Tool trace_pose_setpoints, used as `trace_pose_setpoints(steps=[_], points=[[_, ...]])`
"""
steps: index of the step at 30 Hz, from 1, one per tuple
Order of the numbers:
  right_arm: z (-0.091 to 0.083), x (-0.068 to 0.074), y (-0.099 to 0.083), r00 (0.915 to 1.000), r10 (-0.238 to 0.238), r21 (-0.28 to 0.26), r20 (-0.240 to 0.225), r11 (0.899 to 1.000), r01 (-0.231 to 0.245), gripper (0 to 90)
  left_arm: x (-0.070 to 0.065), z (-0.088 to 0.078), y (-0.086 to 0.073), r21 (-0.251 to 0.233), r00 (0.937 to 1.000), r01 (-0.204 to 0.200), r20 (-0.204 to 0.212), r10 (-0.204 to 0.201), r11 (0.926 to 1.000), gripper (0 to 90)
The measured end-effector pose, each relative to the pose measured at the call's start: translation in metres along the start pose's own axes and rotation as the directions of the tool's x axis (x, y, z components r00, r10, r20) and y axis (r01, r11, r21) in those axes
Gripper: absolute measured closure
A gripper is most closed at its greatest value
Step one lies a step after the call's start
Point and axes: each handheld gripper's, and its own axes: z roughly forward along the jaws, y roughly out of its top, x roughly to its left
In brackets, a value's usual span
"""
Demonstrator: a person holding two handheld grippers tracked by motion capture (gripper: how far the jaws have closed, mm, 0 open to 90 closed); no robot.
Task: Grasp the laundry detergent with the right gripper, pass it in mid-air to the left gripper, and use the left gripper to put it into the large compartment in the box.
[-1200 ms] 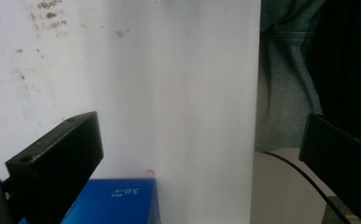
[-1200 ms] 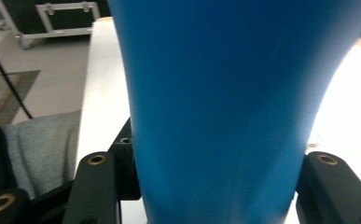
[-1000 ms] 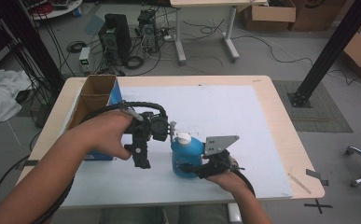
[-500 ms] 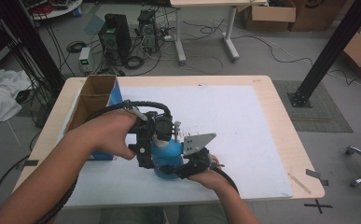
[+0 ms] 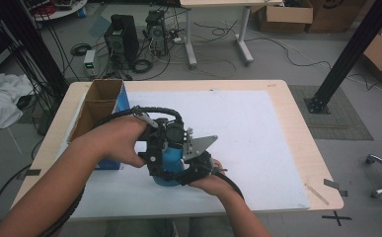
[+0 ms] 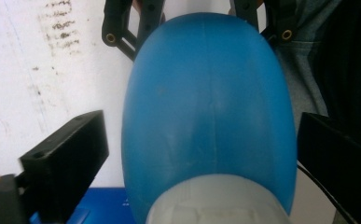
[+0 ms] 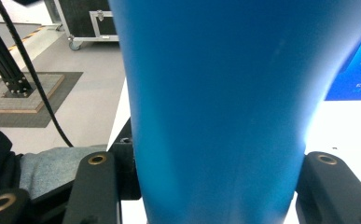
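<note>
Between both hand-held grippers (image 5: 171, 165): blue bottle (image 6: 211, 116).

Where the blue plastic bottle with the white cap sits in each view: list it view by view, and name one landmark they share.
High view: blue plastic bottle low, centre-left, between both hands.
Left gripper view: its rounded body spans the centre, white cap at the bottom edge.
Right gripper view: its blue wall runs top to bottom, centre.
Shared landmark: the white table sheet.
</note>
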Motion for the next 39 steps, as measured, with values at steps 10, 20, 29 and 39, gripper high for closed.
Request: trace_pose_setpoints(steps=[10, 20, 29, 39], points=[[0.0025, -0.0007, -0.0015, 0.9999, 0.014, 0.006, -0.008, 1.0, -0.014, 44.6, 0.0011, 0.0016, -0.0005, 0.008, 0.9997, 0.007, -0.024, -0.007, 0.9999, 15.9], [0.0047, -0.0015, -0.0013, 0.9998, 0.019, 0.003, -0.01, 1.0, -0.019, 44.6, 0.0013, 0.0037, 0.0015, 0.013, 0.9997, 0.005, -0.023, -0.004, 0.9999, 19.9], [0.0062, -0.0017, -0.0012, 0.9998, 0.02, 0.002, -0.009, 1.0, -0.02, 44.6, 0.0016, 0.0041, 0.0005, 0.014, 0.9995, 0.009, -0.029, -0.009, 0.9999, 24.5], [0.0078, -0.0035, -0.0026, 0.9996, 0.027, -0.002, -0.009, 1.0, -0.027, 44.6, 0.0018, 0.0048, -0.0004, 0.016, 0.9994, 0.01, -0.034, -0.01, 0.9998, 28.8]])
